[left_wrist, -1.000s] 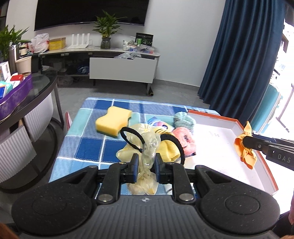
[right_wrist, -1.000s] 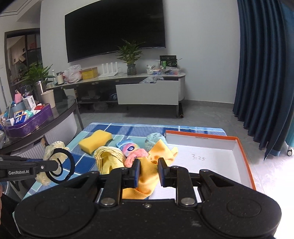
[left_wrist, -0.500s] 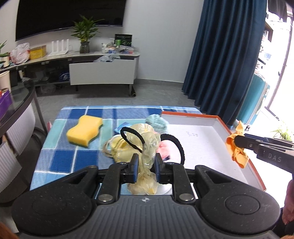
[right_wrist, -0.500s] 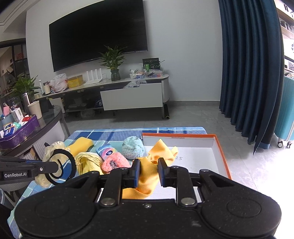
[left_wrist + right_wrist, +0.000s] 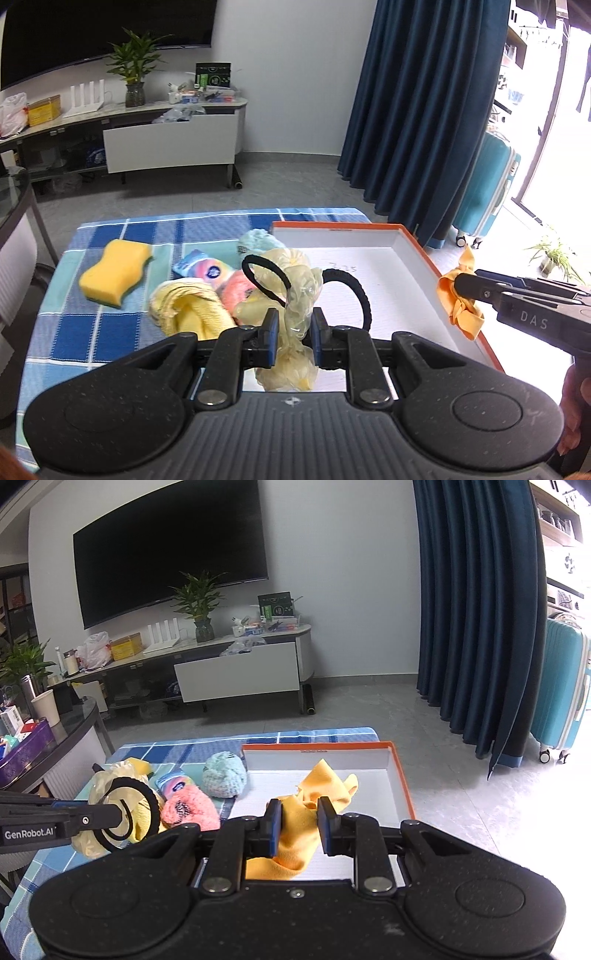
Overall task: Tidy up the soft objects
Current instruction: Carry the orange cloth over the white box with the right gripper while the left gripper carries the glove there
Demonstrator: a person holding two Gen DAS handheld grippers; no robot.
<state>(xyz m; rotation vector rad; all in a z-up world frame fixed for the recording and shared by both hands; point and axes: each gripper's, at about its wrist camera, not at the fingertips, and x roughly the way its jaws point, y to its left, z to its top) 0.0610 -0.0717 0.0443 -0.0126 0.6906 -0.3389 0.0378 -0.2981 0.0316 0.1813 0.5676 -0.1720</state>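
My left gripper [image 5: 293,338] is shut on a pale yellow sheer scrunchie [image 5: 295,295] with black hair bands looped on it, held above the near edge of the white box with an orange rim [image 5: 424,251]. My right gripper [image 5: 299,821] is shut on an orange cloth [image 5: 317,794], lifted over the same box [image 5: 400,771]. In the left wrist view the right gripper [image 5: 458,291] shows at the right with the orange cloth [image 5: 460,310] hanging beyond the box's right rim. In the right wrist view the left gripper [image 5: 122,814] shows at the left holding the scrunchie [image 5: 103,790].
On the blue checked tablecloth [image 5: 92,332] lie a yellow sponge [image 5: 114,271], a yellow knit cloth [image 5: 188,306], a pink fluffy item [image 5: 236,291], a tissue pack [image 5: 201,264] and a light blue knit ball [image 5: 223,773]. A dark glass table [image 5: 66,734] stands left, a blue suitcase [image 5: 561,686] right.
Both grippers have carried their loads to the right across the table; the box now lies more centred under them. The grips have not changed.
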